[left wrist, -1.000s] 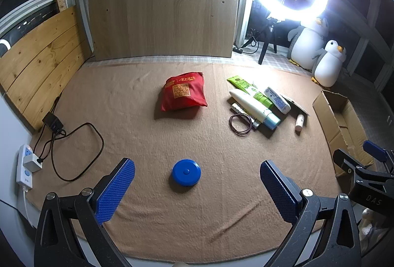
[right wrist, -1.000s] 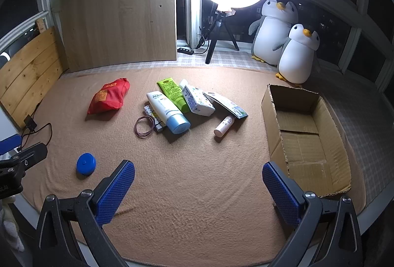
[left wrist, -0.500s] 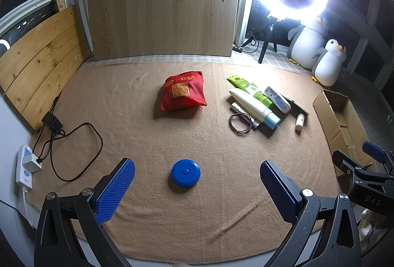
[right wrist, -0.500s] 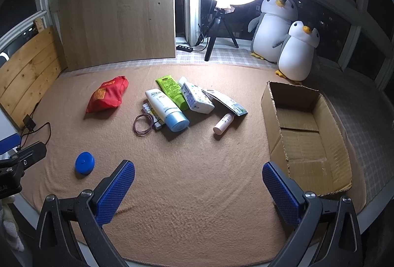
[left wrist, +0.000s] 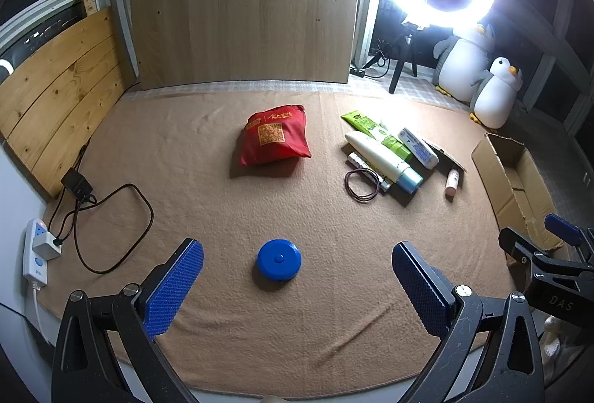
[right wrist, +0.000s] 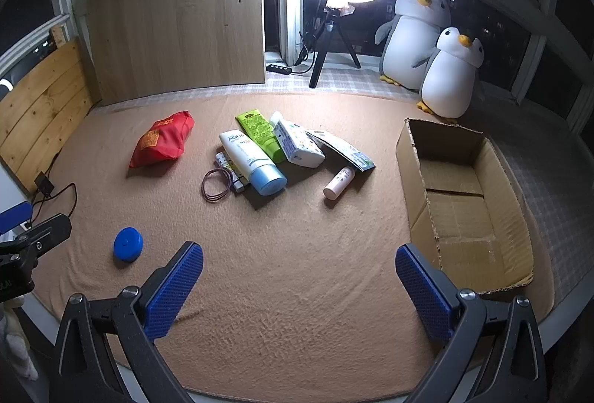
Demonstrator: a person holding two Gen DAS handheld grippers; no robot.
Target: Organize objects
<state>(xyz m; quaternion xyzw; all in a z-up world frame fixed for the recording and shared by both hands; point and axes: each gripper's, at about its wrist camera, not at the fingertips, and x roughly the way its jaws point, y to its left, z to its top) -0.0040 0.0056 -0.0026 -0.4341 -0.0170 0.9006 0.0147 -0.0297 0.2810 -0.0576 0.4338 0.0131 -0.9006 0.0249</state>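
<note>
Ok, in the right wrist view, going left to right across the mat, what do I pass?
Blue round case → red pouch → hair ties → small pink bottle → cardboard box.

Both tools look alike. The left gripper (left wrist: 297,286) has black triangular-cutout frames, silver screw heads near the finger roots, and flat blue pads (left wrist: 174,286) with a fine grid texture. The right gripper (right wrist: 299,286) matches it; its black body carries pale lettering seen from the left wrist view.
</note>
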